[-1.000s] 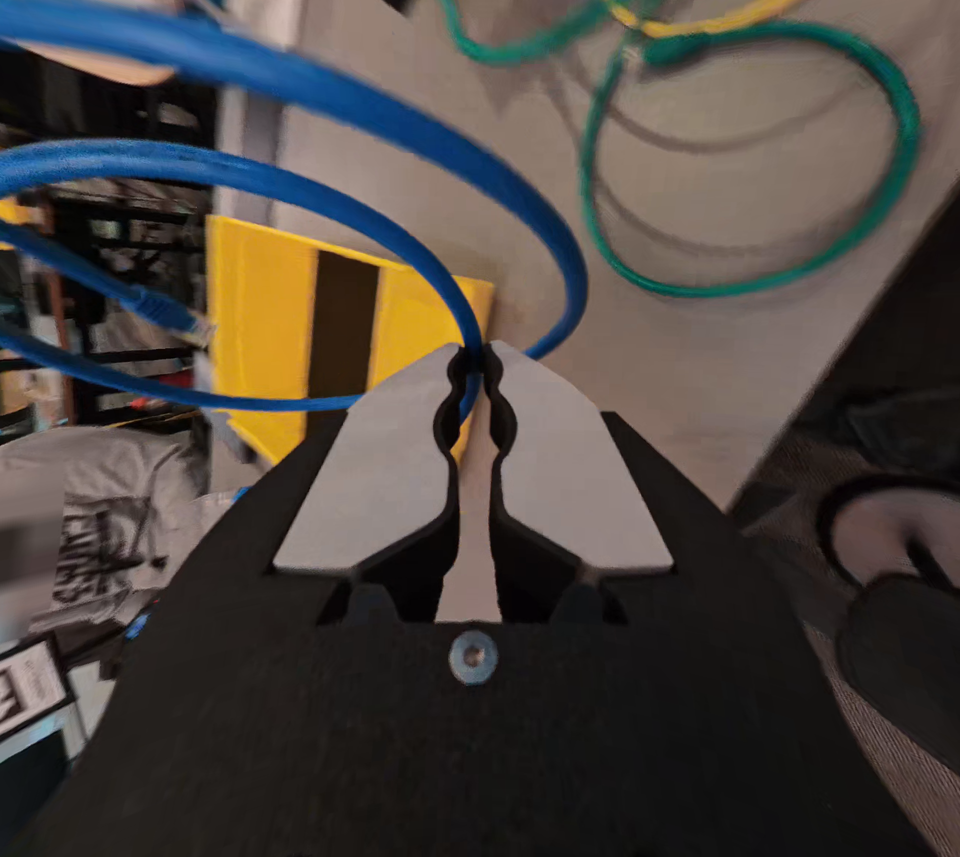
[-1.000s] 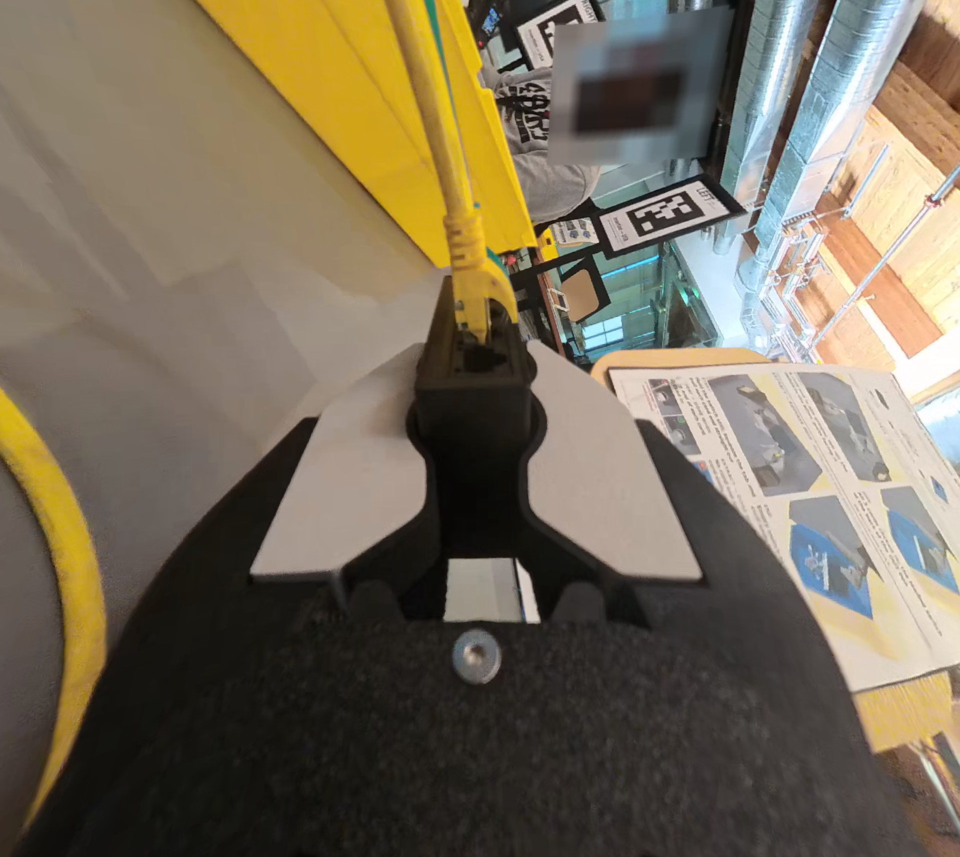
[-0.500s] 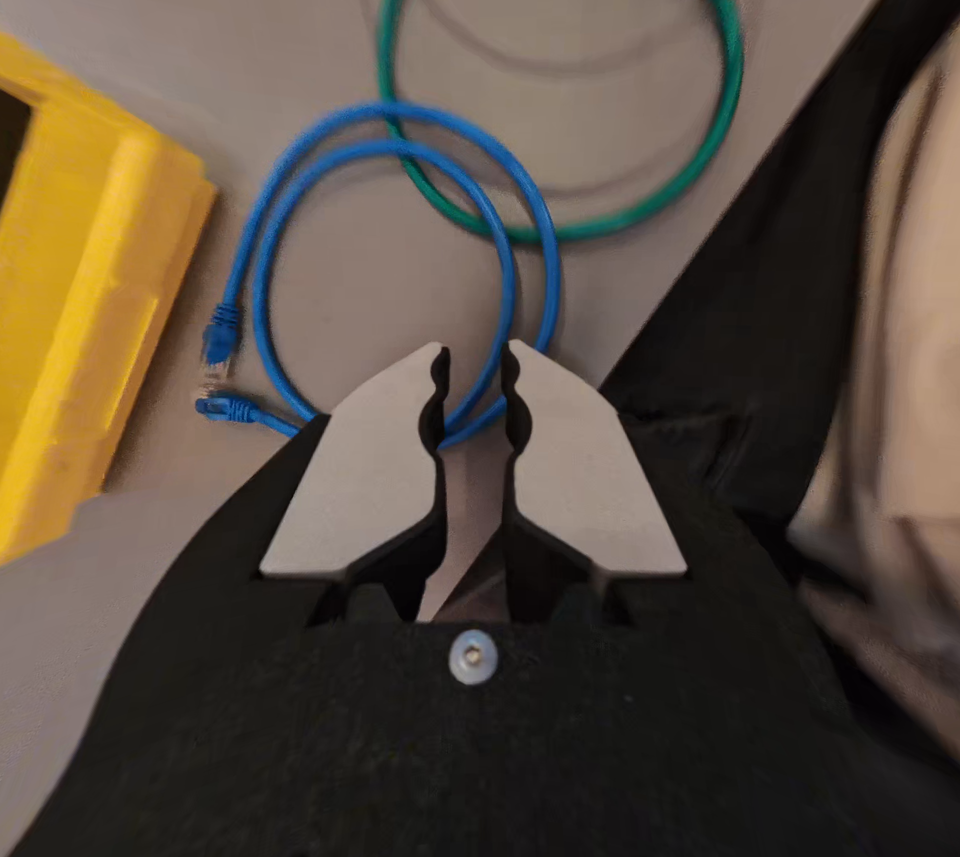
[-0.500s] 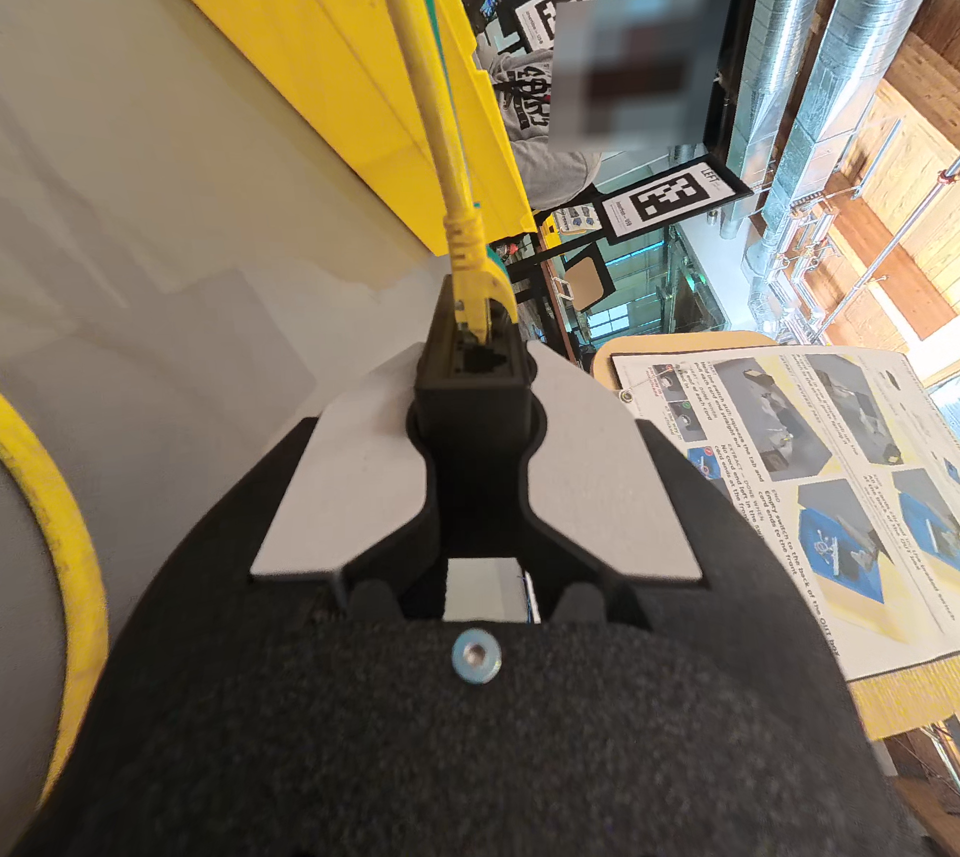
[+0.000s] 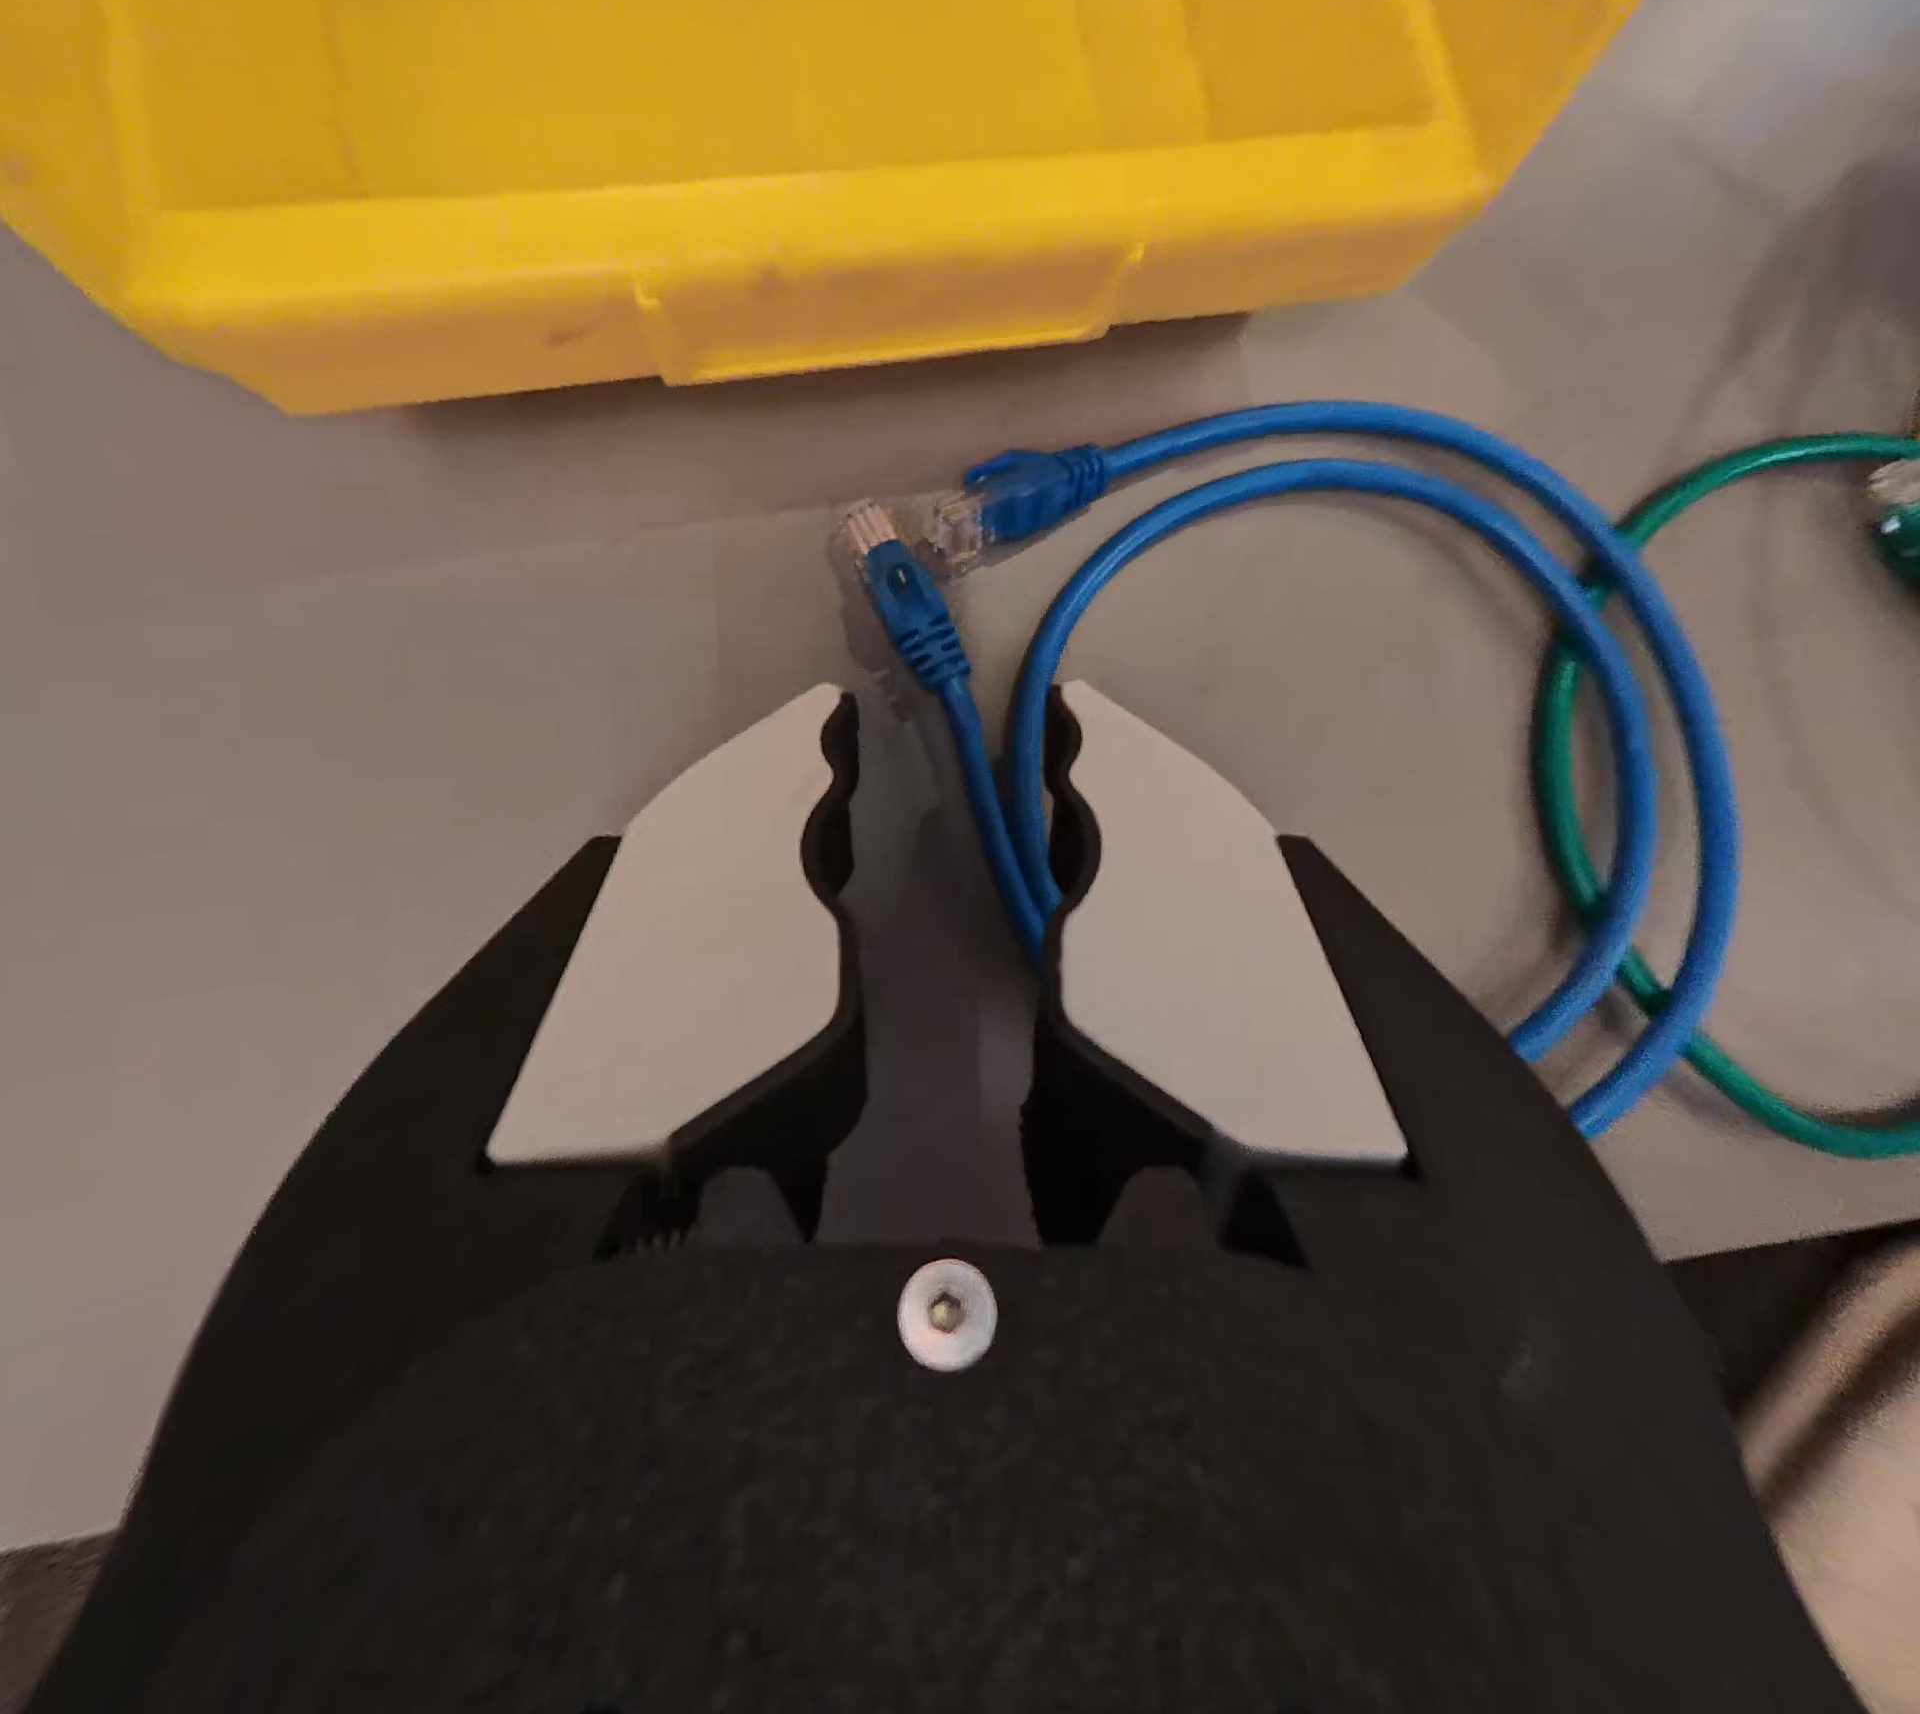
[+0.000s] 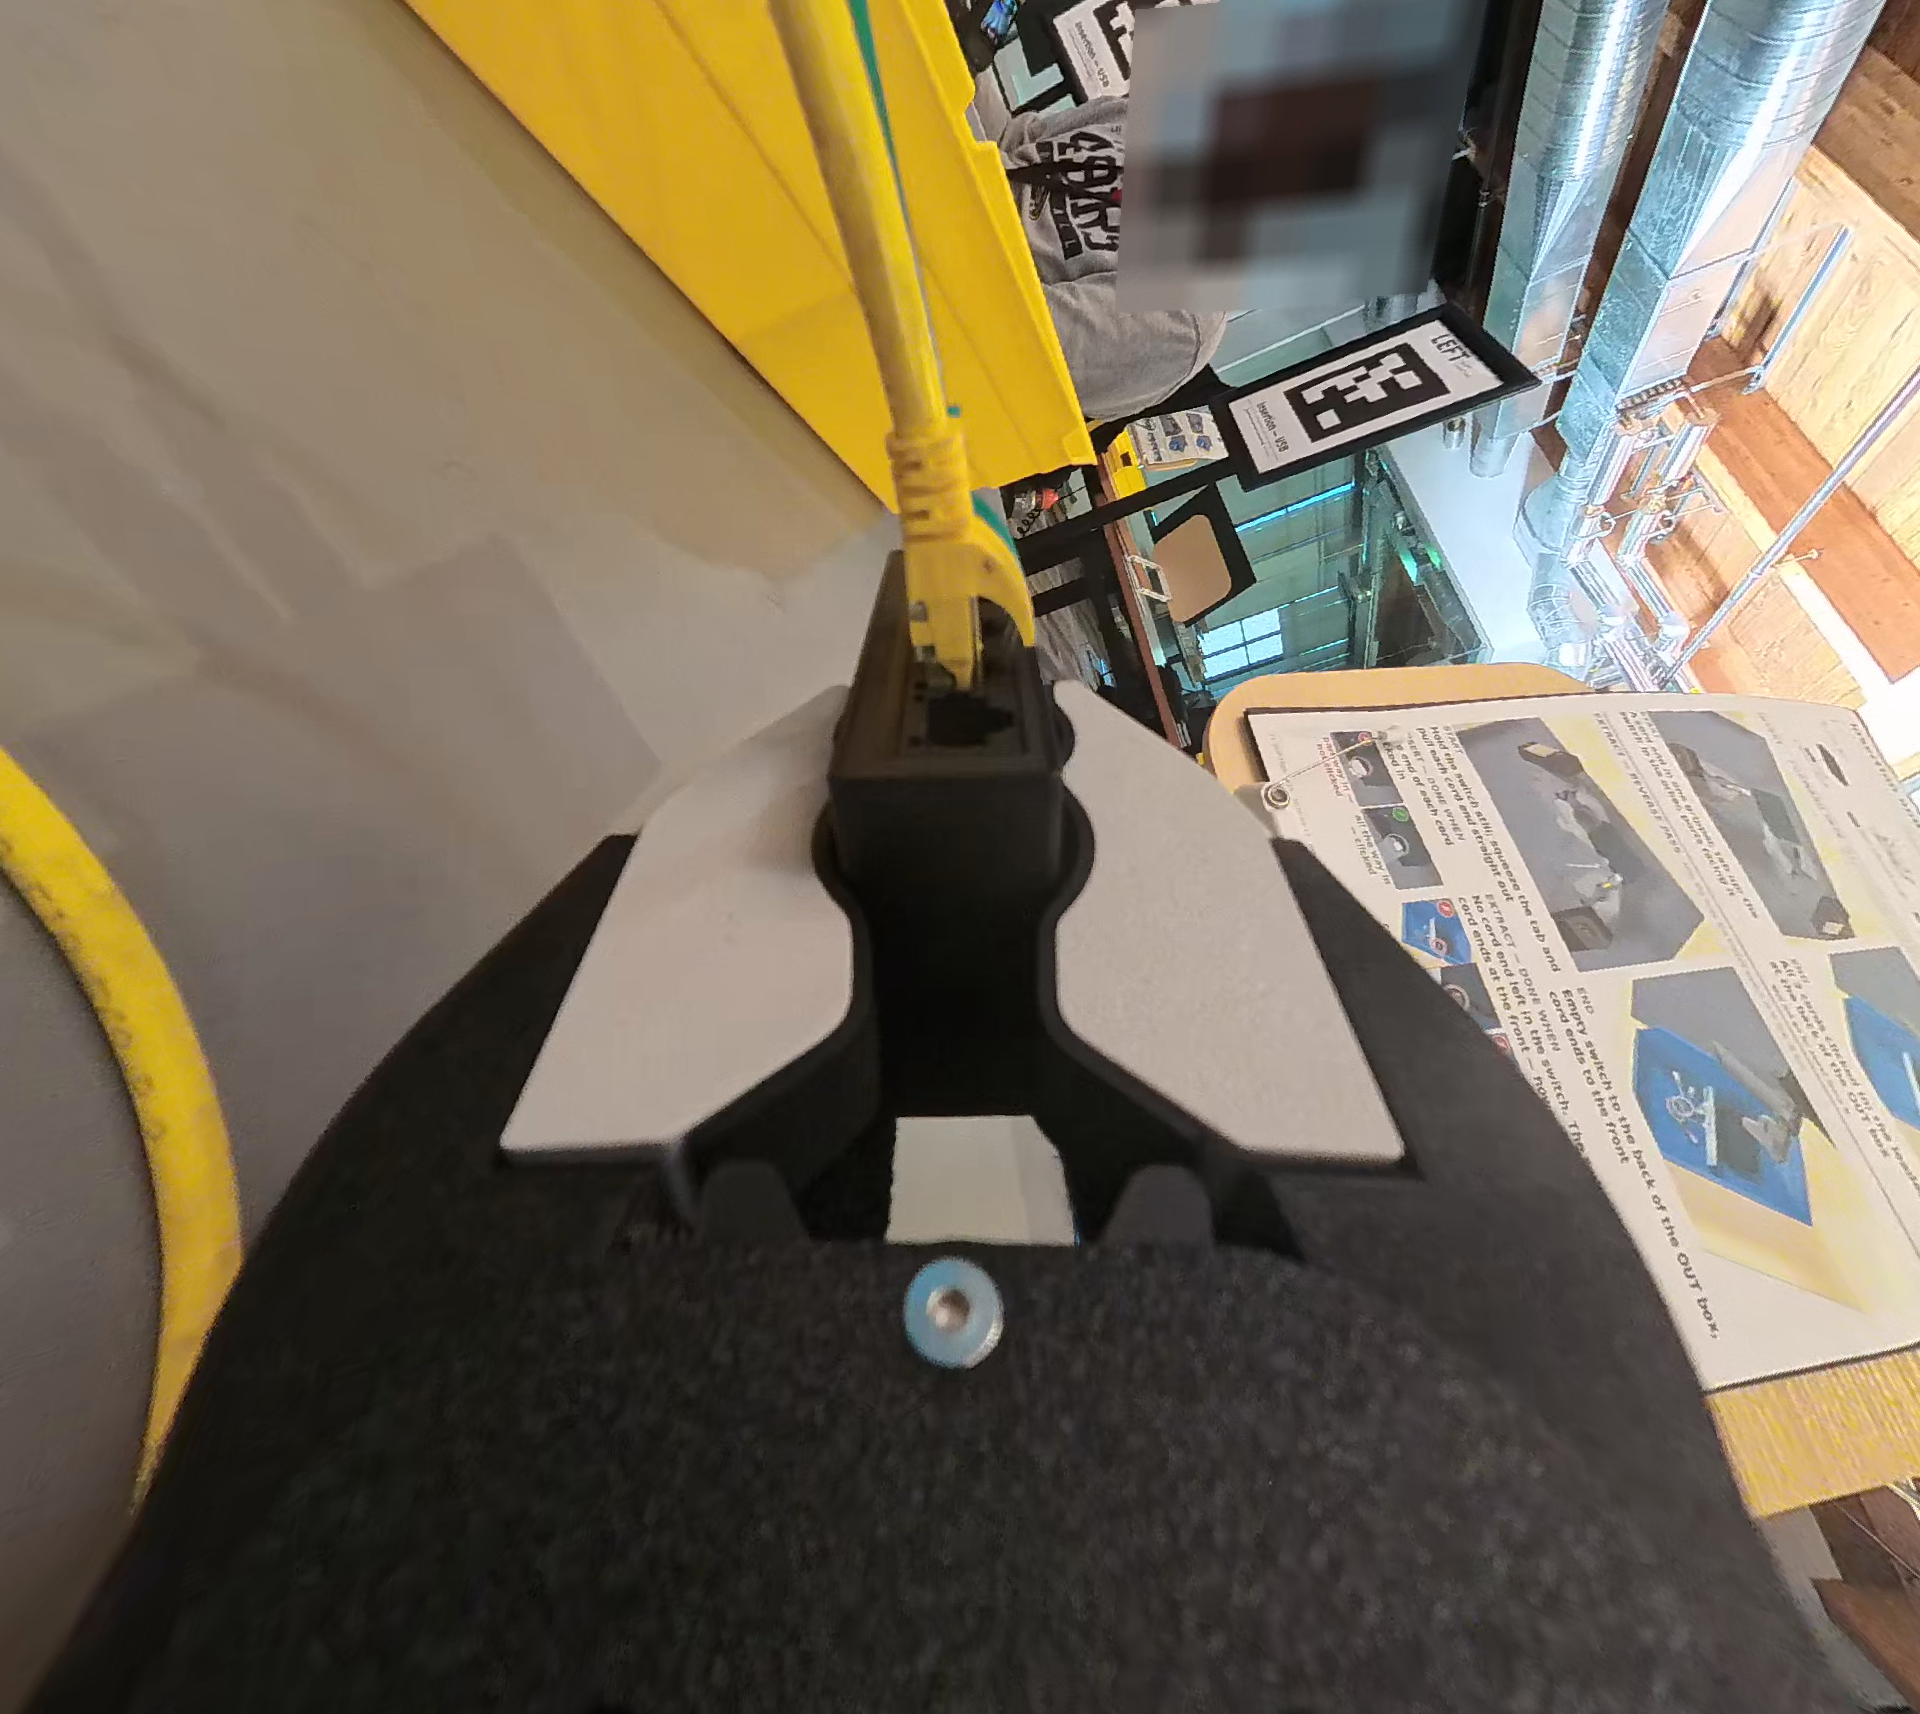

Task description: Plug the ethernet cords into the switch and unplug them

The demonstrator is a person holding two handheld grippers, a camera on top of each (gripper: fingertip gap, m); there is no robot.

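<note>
Blue cord [image 5: 1621, 688] beside bin [image 5: 727, 293] edge

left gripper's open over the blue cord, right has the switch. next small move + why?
Probably ease the left gripper forward and shut it on the blue cord just behind the nearer plug. Both blue plugs lie loose on the table, the cord already runs between the open jaws, and the right gripper holds the switch, yellow cord plugged in.
</note>
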